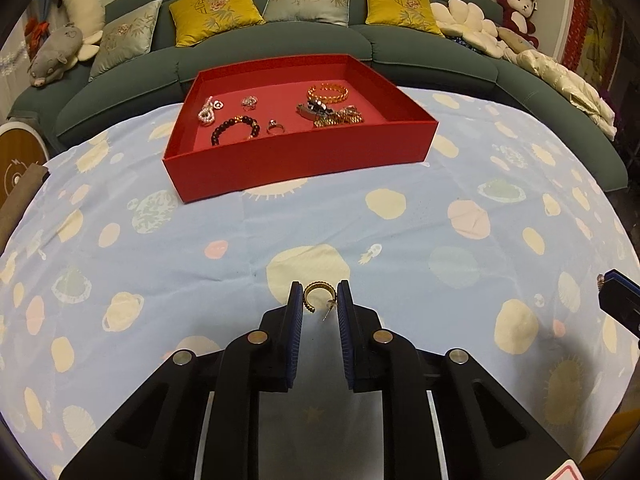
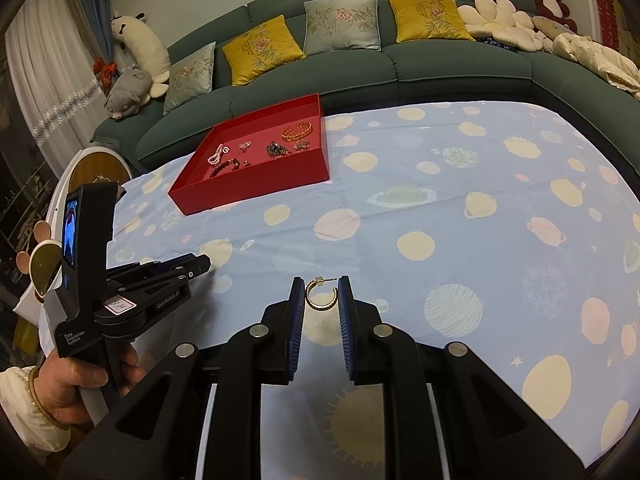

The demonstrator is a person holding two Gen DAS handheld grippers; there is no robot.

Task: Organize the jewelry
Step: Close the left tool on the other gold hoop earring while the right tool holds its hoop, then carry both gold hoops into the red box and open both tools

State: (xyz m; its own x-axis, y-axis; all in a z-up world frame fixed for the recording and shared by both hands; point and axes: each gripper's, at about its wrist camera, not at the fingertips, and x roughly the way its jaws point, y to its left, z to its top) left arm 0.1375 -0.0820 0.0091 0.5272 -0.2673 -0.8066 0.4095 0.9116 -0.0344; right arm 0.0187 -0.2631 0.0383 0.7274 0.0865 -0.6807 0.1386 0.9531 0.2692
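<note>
A red tray [image 1: 296, 164] on the blue planet-print cloth holds a gold bangle [image 1: 327, 94], a dark bead bracelet [image 1: 234, 128], a ring [image 1: 275, 127], a pearl piece [image 1: 207, 112] and a heap of gold chain [image 1: 340, 115]. The tray also shows in the right wrist view [image 2: 256, 192]. My left gripper [image 1: 319, 300] is shut on a gold hoop earring [image 1: 316, 295], its post pointing down. My right gripper [image 2: 320, 298] is shut on a second gold hoop earring [image 2: 320, 294], held above the cloth. The left gripper [image 2: 200, 266] shows at the left of the right wrist view.
A green sofa [image 1: 280, 56] with yellow and grey cushions and plush toys curves behind the table. A round white and wood stool [image 2: 100, 168] stands at the left. The right gripper's tip [image 1: 620, 300] shows at the right edge of the left wrist view.
</note>
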